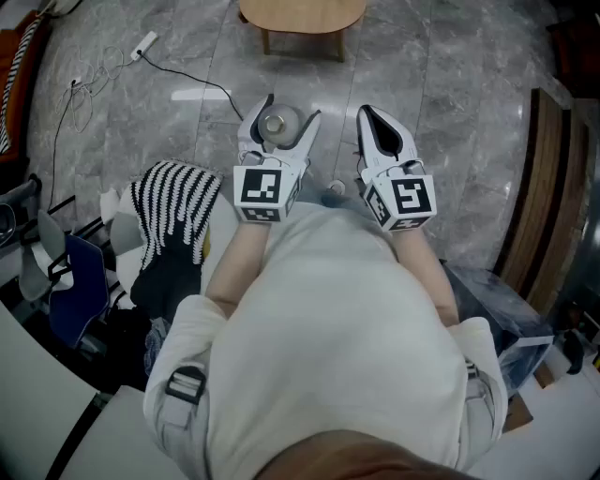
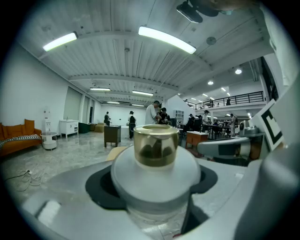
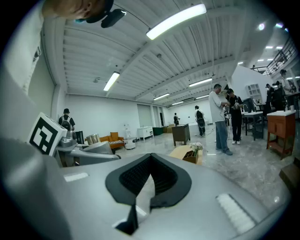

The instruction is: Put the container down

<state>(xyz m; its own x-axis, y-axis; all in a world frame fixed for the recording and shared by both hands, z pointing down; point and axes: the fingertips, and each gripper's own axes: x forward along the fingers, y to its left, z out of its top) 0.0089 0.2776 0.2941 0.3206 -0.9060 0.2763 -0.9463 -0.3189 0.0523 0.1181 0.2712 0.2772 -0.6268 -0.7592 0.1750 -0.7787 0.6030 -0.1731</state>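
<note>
Left gripper [image 1: 289, 111]: jaws spread wide and clamped on the container [image 2: 156, 150], which stands upright in the black pad notch.
Container: pale round body, gold cap.
Right gripper [image 3: 150, 176]: jaws together, nothing held; just beside the left, at its 3 o'clock.
Pose: both point toward 12 o'clock, nearly level, before the person's chest.
Below: grey marble floor [image 1: 450, 75]; wooden table [image 1: 302, 14] at 12 o'clock; striped cloth [image 1: 173, 202] at 9 o'clock.
Room: large hall, strip lights [image 2: 166, 40], people [image 2: 154, 112] standing.
</note>
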